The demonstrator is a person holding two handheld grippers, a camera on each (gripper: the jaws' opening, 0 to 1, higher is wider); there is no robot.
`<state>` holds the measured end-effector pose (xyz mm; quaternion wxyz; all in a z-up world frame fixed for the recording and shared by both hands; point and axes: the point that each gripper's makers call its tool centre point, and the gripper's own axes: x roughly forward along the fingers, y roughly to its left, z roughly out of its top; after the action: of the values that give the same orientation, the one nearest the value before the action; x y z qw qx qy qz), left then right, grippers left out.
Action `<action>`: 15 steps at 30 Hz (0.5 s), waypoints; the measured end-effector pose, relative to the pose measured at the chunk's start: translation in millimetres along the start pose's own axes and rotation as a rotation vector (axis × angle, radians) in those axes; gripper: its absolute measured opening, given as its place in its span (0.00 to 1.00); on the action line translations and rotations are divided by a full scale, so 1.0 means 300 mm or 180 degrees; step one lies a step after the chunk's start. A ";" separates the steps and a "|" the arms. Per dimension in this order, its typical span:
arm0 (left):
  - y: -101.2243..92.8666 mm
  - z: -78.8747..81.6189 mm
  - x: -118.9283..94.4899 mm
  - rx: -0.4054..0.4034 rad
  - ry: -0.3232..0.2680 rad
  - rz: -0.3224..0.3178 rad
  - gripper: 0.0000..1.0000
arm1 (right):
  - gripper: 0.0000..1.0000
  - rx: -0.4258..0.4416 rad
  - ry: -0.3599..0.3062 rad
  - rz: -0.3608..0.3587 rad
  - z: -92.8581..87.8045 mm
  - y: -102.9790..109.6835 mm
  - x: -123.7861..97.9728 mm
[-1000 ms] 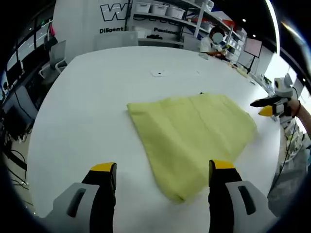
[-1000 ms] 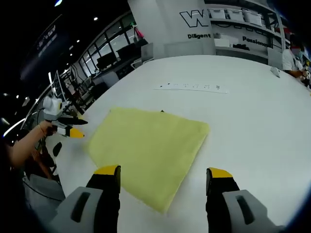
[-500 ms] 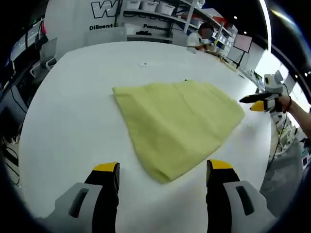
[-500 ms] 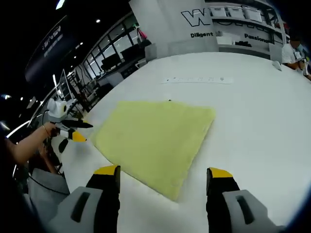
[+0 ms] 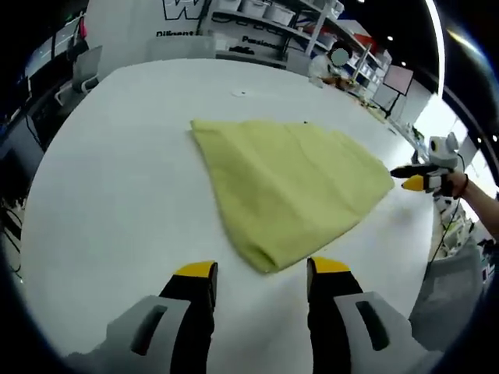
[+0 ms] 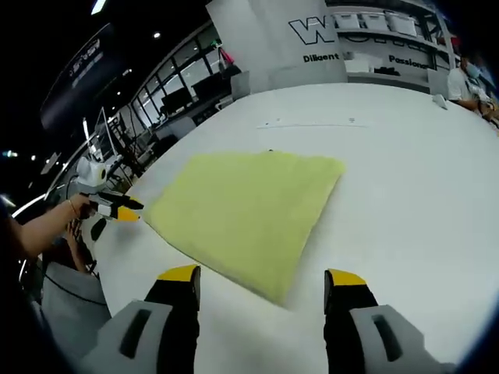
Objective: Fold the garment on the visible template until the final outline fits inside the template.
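Left gripper [image 5: 261,269]: jaws apart, holding nothing, poised over the white worktop [image 5: 109,179] just short of the near corner of the yellow garment [image 5: 288,183]. Garment folded flat, lying near the middle of the worktop. Right gripper [image 6: 265,274]: jaws likewise spread and empty, above the worktop by the garment's near edge; seen also from the left gripper view at the far right, just off the cloth's corner.
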<state>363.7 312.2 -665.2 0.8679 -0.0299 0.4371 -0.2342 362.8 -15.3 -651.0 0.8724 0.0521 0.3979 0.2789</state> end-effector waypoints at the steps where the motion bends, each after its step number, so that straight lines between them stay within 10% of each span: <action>1: 0.001 -0.002 0.002 0.0002 -0.0002 -0.0002 0.41 | 0.58 0.0014 0.0000 0.0003 -0.005 0.000 0.001; 15: -0.022 0.003 0.025 0.0029 -0.0076 -0.0091 0.19 | 0.40 0.0041 0.0016 -0.0138 -0.053 -0.036 0.014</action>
<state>365.5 303.0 -668.5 0.8697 -0.0349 0.4251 -0.2482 358.3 -24.2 -667.9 0.8769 0.0484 0.4030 0.2575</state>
